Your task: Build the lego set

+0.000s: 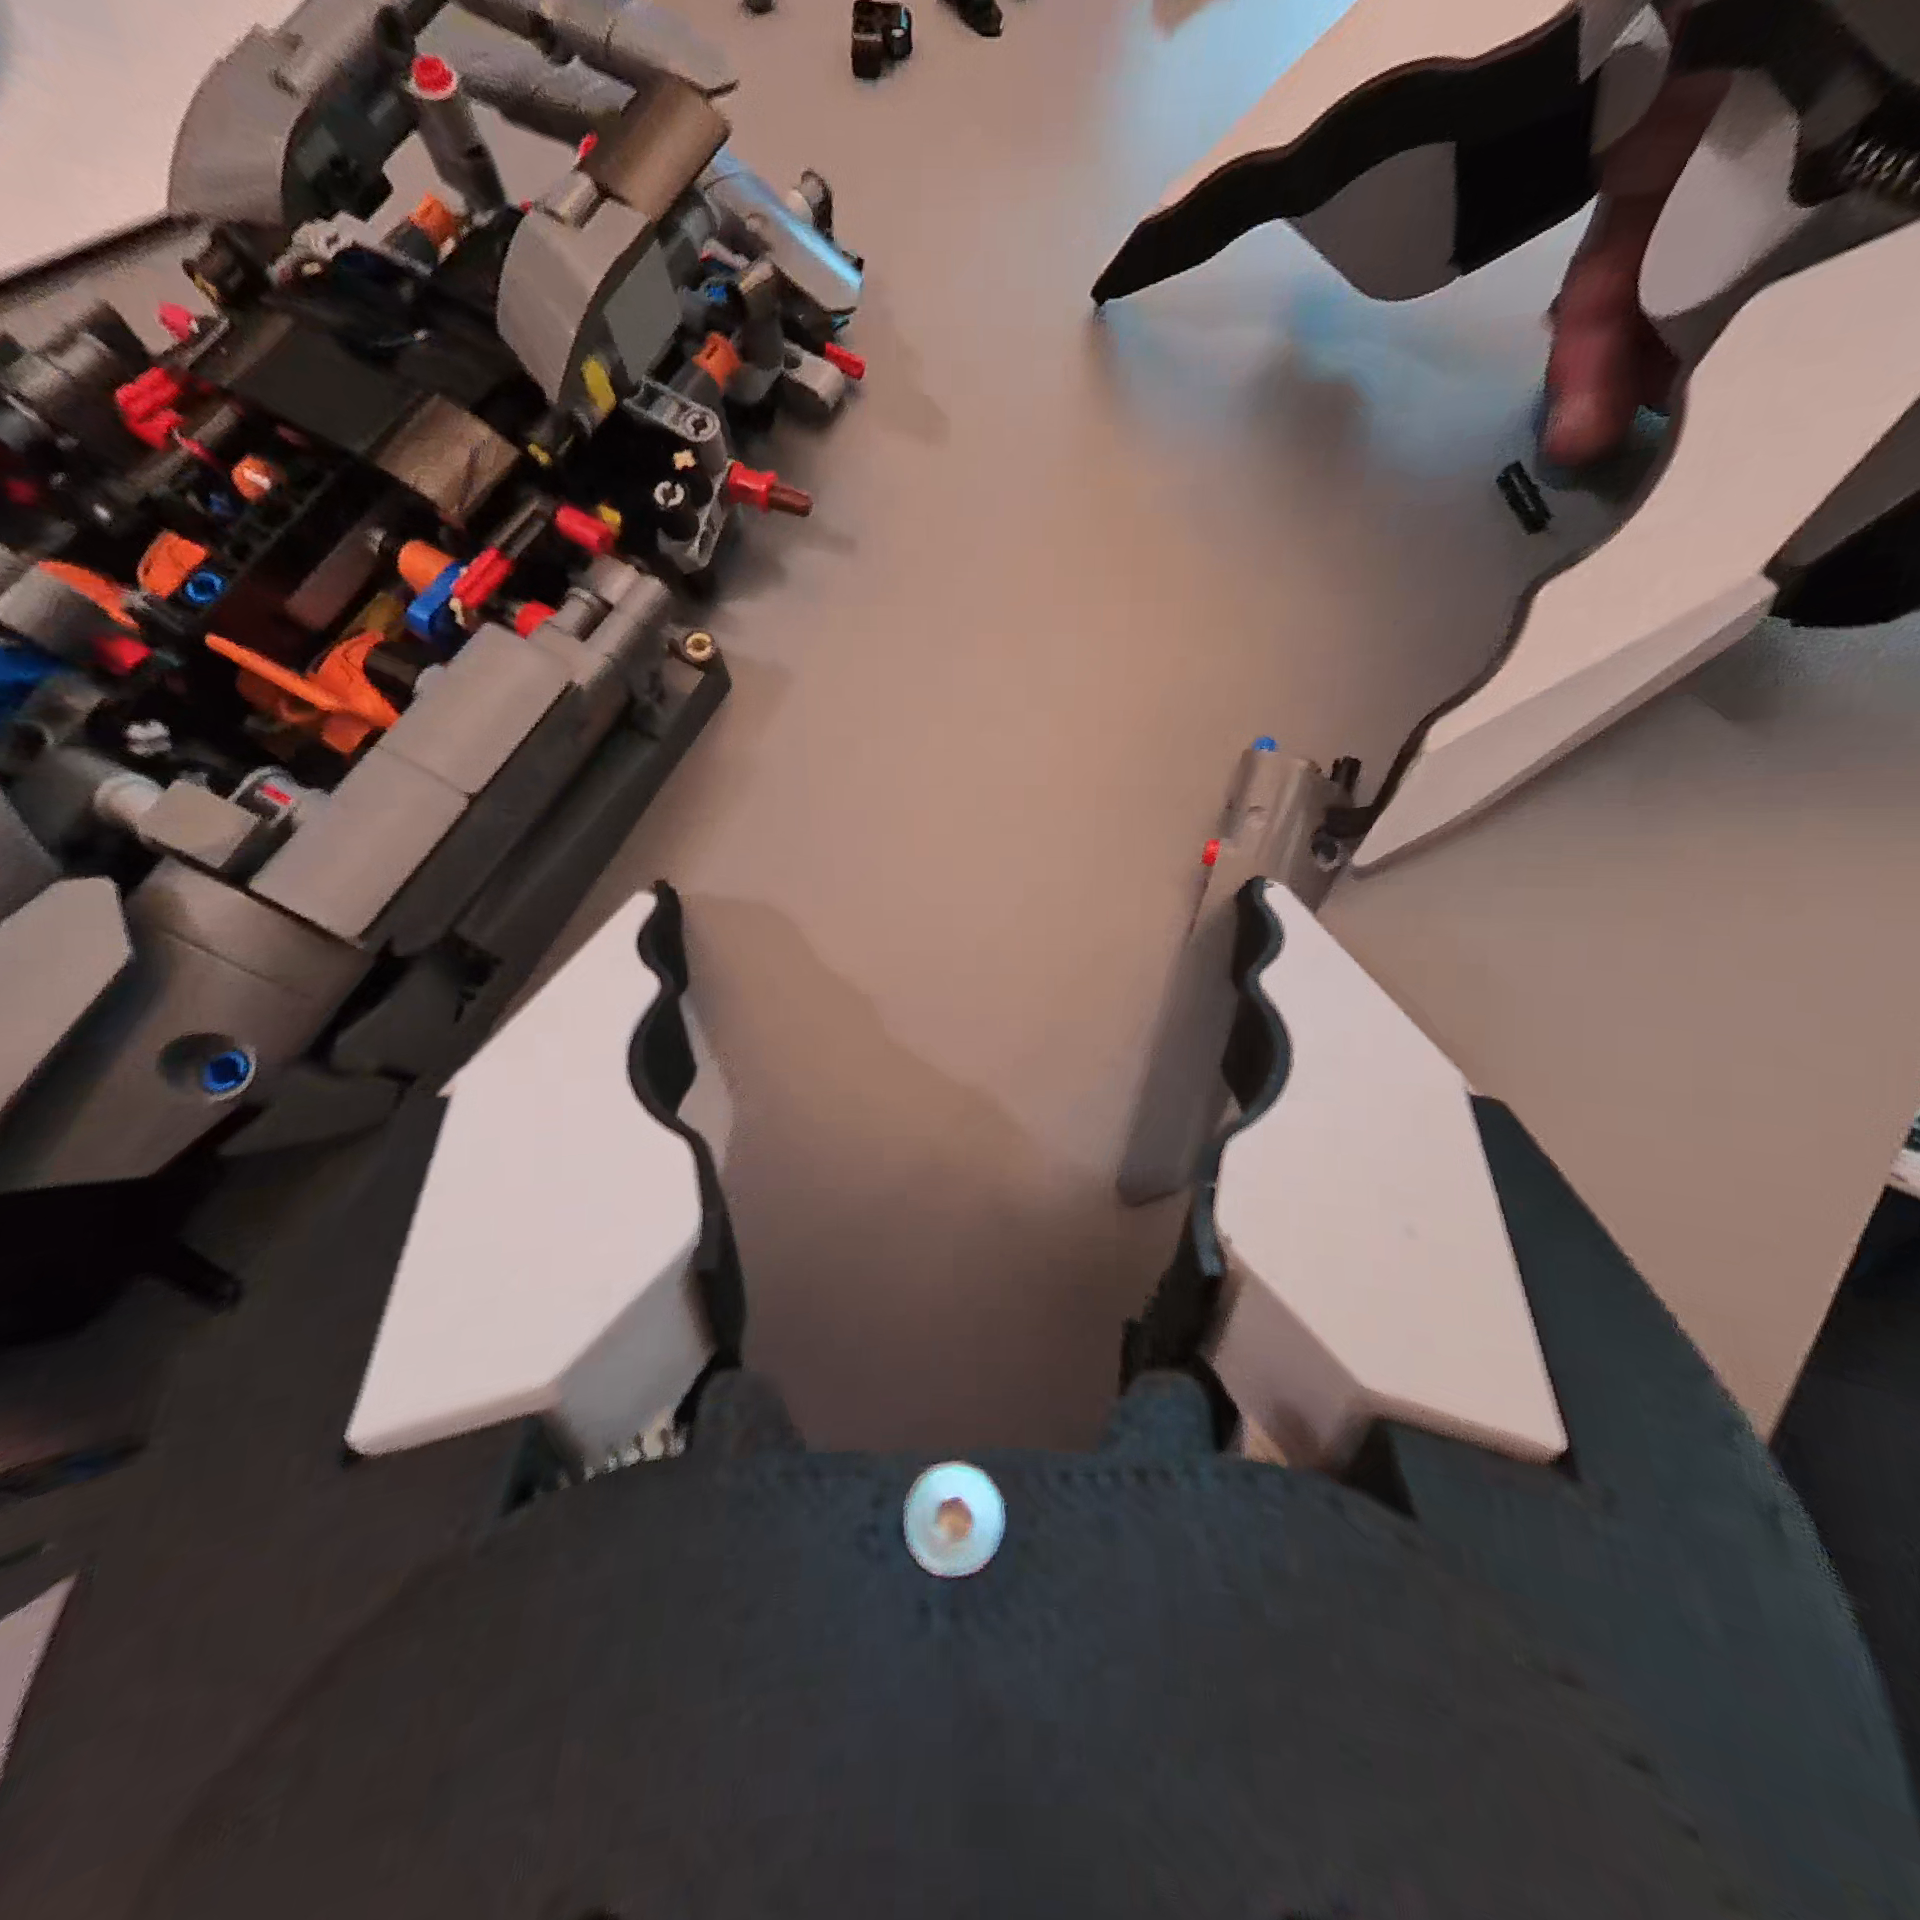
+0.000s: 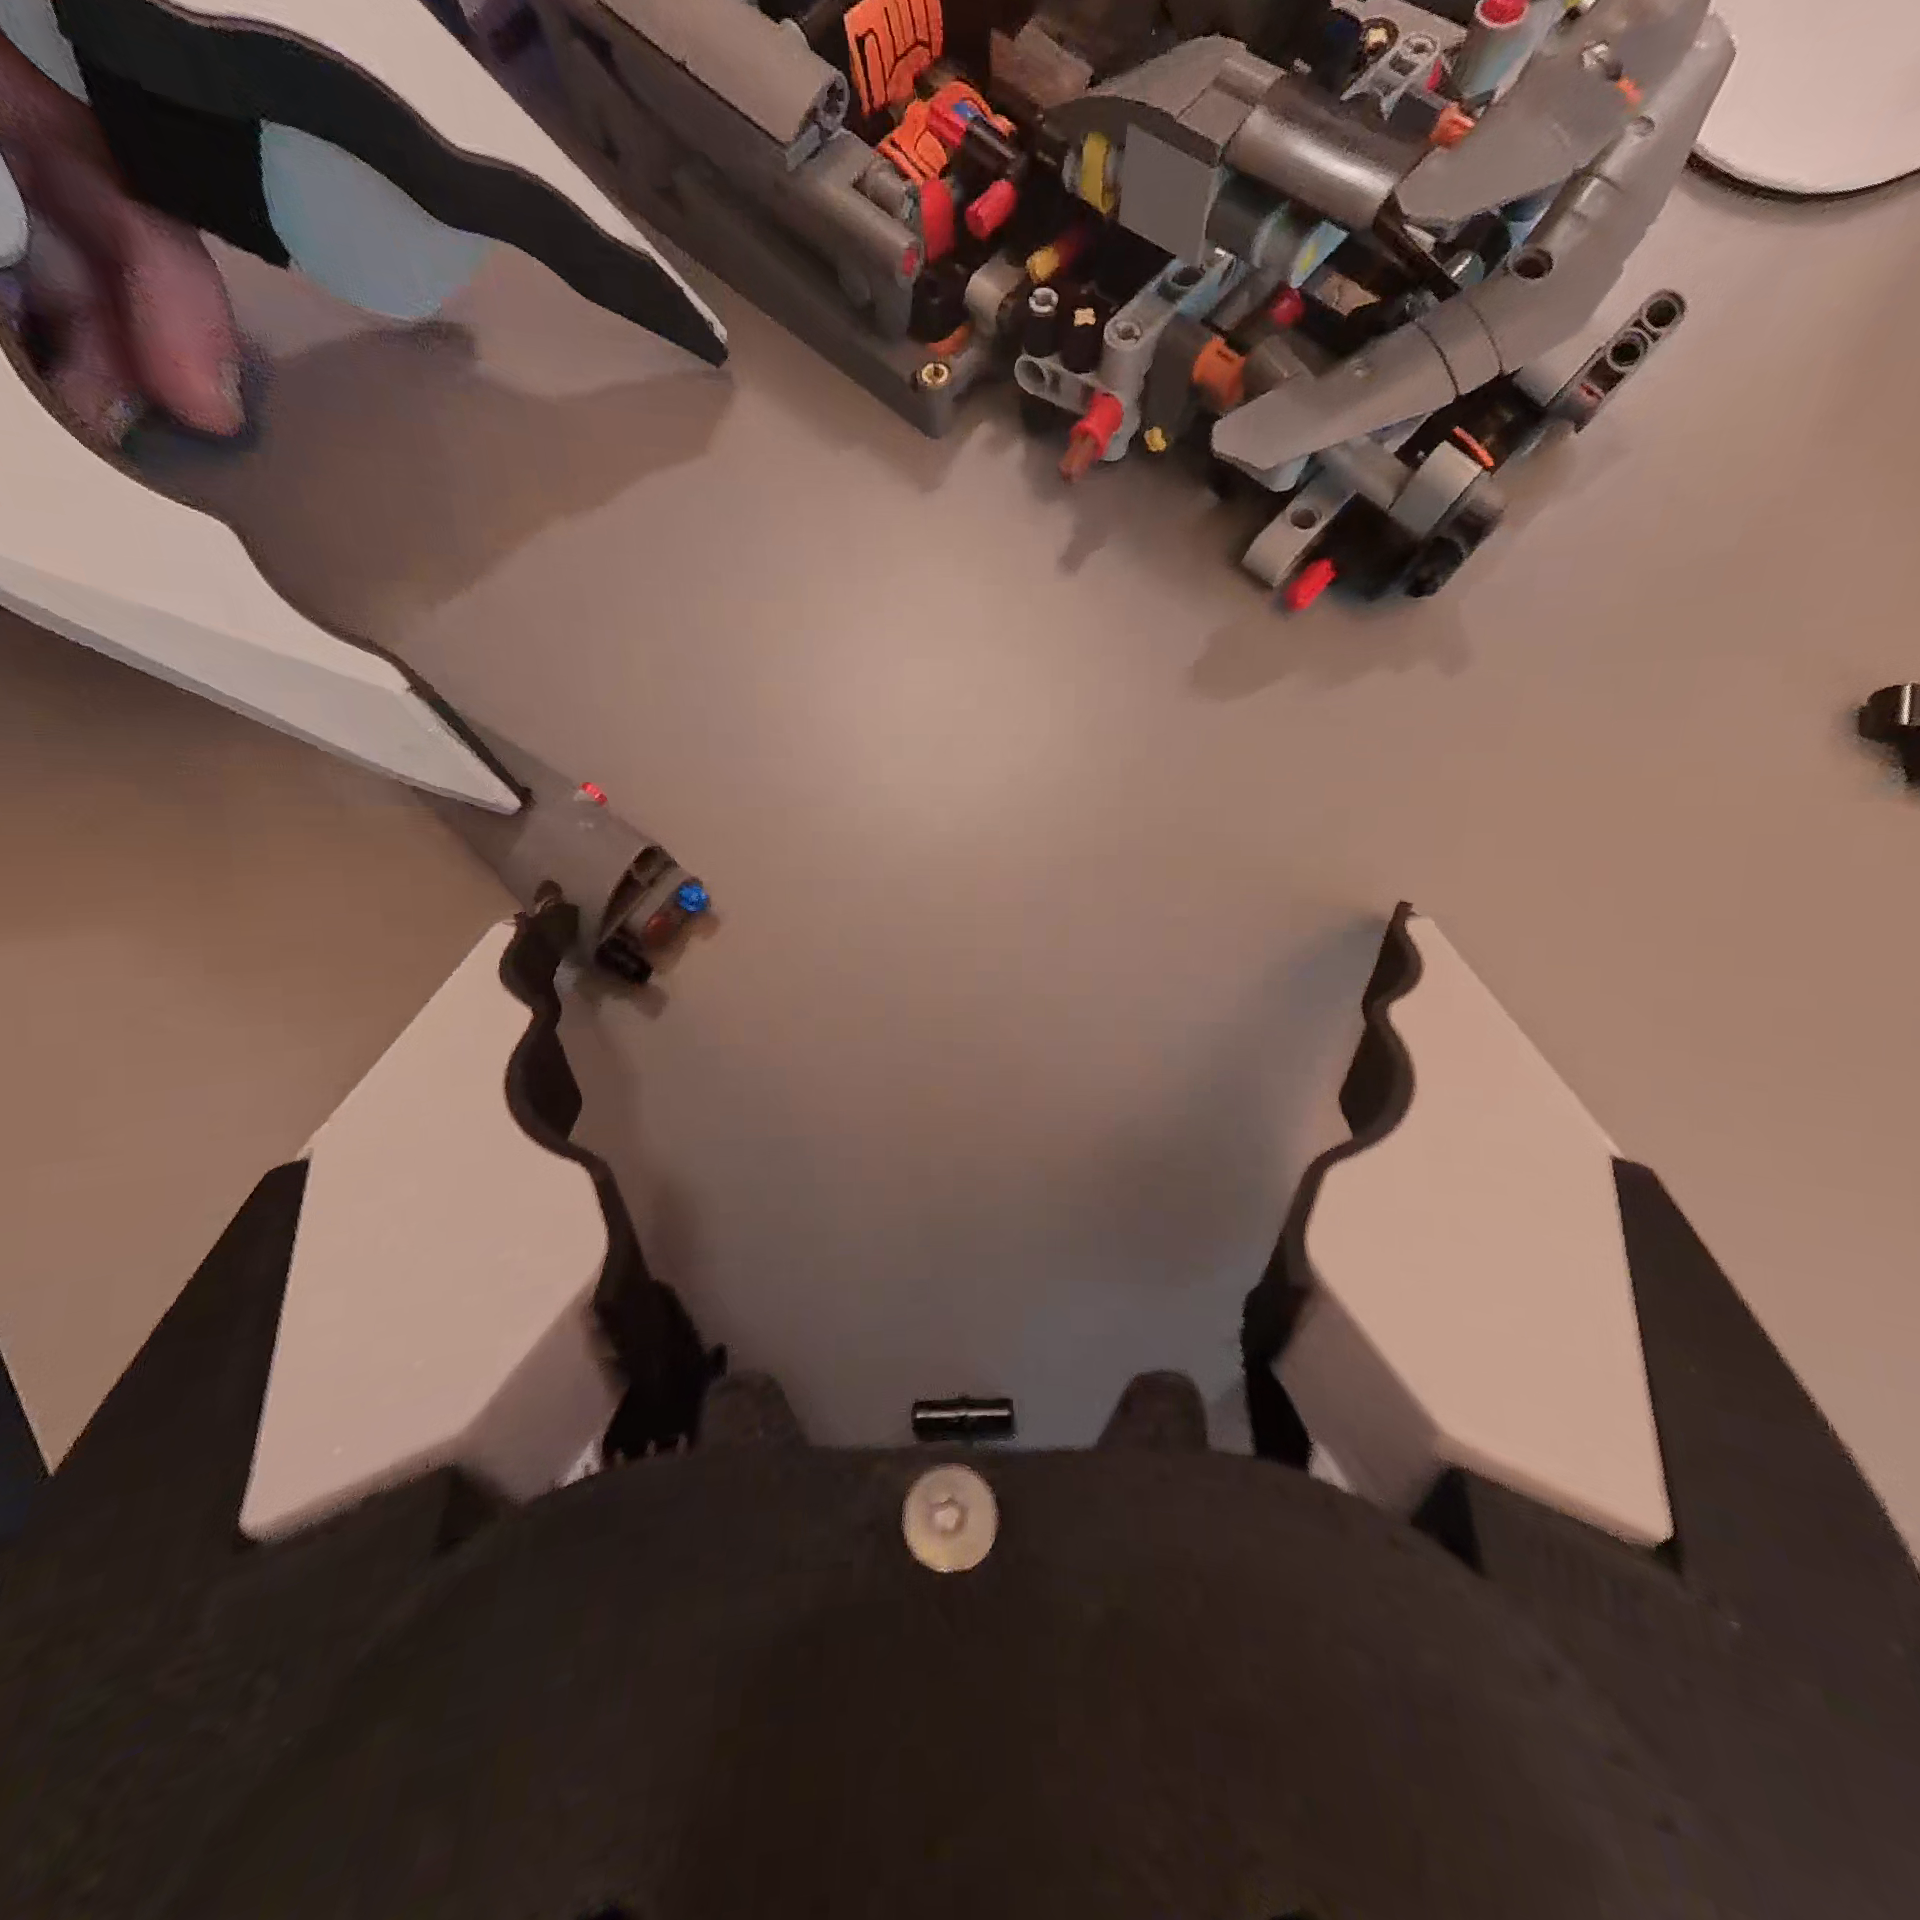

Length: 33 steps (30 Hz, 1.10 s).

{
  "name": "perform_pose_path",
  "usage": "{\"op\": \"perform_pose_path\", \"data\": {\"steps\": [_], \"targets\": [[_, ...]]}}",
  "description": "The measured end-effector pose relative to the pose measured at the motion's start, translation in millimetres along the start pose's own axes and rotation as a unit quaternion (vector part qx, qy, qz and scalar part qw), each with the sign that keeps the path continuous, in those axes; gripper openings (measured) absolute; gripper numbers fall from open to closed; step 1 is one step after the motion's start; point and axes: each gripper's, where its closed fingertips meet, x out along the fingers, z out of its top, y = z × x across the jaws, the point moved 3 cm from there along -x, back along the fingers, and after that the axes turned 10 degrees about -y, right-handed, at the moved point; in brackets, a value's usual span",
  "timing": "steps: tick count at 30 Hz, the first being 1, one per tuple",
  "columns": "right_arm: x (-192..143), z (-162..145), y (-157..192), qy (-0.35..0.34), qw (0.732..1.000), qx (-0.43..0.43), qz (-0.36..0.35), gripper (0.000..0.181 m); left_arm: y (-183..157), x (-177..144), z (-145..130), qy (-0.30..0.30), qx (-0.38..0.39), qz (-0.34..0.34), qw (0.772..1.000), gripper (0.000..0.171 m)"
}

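Built: large grey Technic-style lego model (image 2: 1195, 208), orange and red parts inside, largely assembled on the beige table (image 2: 935, 748).
Left: grey panel sub-piece (image 2: 592, 862); small black pin (image 2: 961, 1418).
Left tongs (image 1: 956, 904): apart, empty.
Right tongs (image 2: 956, 925): apart, empty.

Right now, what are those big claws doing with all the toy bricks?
A person holds two white grippers over a grey table. Both the left gripper and the right gripper are open and empty. A small grey brick panel piece lies beside their fingertips. The big, half-built grey brick vehicle sits untouched farther off.
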Motion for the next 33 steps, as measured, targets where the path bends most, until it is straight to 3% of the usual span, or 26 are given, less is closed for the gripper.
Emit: {"op": "perform_pose_path", "data": {"steps": [2, 4, 5, 7, 8, 11, 12, 17, 19, 20, 21, 22, 24, 27, 29, 31, 33], "targets": [[-1.2, -0.1, -1.8, 0.001, 1.0, 0.002, 0.008, 0.147, 8.6, -0.8, 0.0, 0.0, -0.006, 0.022, 1.0, 0.103], [-2.8, -3.3, -12.6, 0.008, 0.999, -0.035, -0.023, 0.154, 27.9, -3.3, -3.6, 0.016, 0.008, 0.098, 0.995, 0.082], [-4.3, -0.9, -19.0, 0.001, 0.998, -0.04, -0.038, 0.145, 27.8, -5.3, -3.2, 0.013, 0.019, 0.098, 0.995, 0.081], [-6.9, 4.3, -35.3, -0.021, 0.996, -0.024, -0.079, 0.11, 29.2, -6.3, -4.0, 0.009, 0.015, 0.106, 0.994, 0.08], [-8.7, 5.5, -45.9, -0.026, 0.994, -0.015, -0.109, 0.106, 29.5, -6.2, -4.6, 0.01, 0.007, 0.105, 0.994, 0.08], [-10.0, 5.1, -54.9, -0.025, 0.992, -0.011, -0.125, 0.119, 31.5, -6.3, -6.1, 0.014, -0.015, 0.097, 0.995, 0.079], [-10.0, 3.3, -52.0, -0.021, 0.994, 0.001, -0.112, 0.111, 32.1, -6.8, -6.4, 0.014, -0.014, 0.103, 0.994, 0.079], [-11.8, 0.3, -59.5, -0.013, 0.994, 0.008, -0.106, 0.122, 32.9, -8.2, -7.4, 0.013, -0.023, 0.119, 0.993, 0.081], [-13.6, 2.7, -66.1, -0.022, 0.992, 0.003, -0.122, 0.11, 35.6, -8.8, -7.2, 0.012, -0.034, 0.127, 0.991, 0.076], [-13.9, 3.9, -67.9, -0.025, 0.991, 0.007, -0.132, 0.093, 39.7, -10.2, -7.1, 0.012, -0.038, 0.143, 0.989, 0.067], [-14.2, 4.9, -68.8, -0.027, 0.99, 0.009, -0.138, 0.067, 41.1, -11.3, -7.5, 0.016, -0.039, 0.144, 0.989, 0.065], [-14.5, 4.7, -69.2, -0.025, 0.99, 0.011, -0.141, 0.053, 41.4, -12.1, -8.2, 0.021, -0.049, 0.142, 0.988, 0.066], [-18.2, 2.2, -70.5, -0.027, 0.989, 0.012, -0.143, 0.045, 40.3, -12.6, -8.7, 0.026, -0.039, 0.142, 0.989, 0.07], [-20.1, 4.0, -76.1, -0.034, 0.985, -0.037, -0.162, 0.044, 39.6, -11.8, -7.7, 0.023, -0.036, 0.147, 0.988, 0.07], [-23.3, 3.8, -86.8, -0.035, 0.98, -0.014, -0.197, 0.072, 40.5, -11.6, -8.1, 0.009, -0.051, 0.143, 0.988, 0.069], [-23.1, 1.1, -87.9, -0.031, 0.984, 0.021, -0.176, 0.066, 41.2, -12.0, -8.6, 0.013, -0.042, 0.145, 0.988, 0.068], [-22.4, -0.8, -91.2, -0.026, 0.985, 0.05, -0.161, 0.073, 40.3, -11.8, -8.6, 0.012, -0.044, 0.137, 0.989, 0.069]]}}
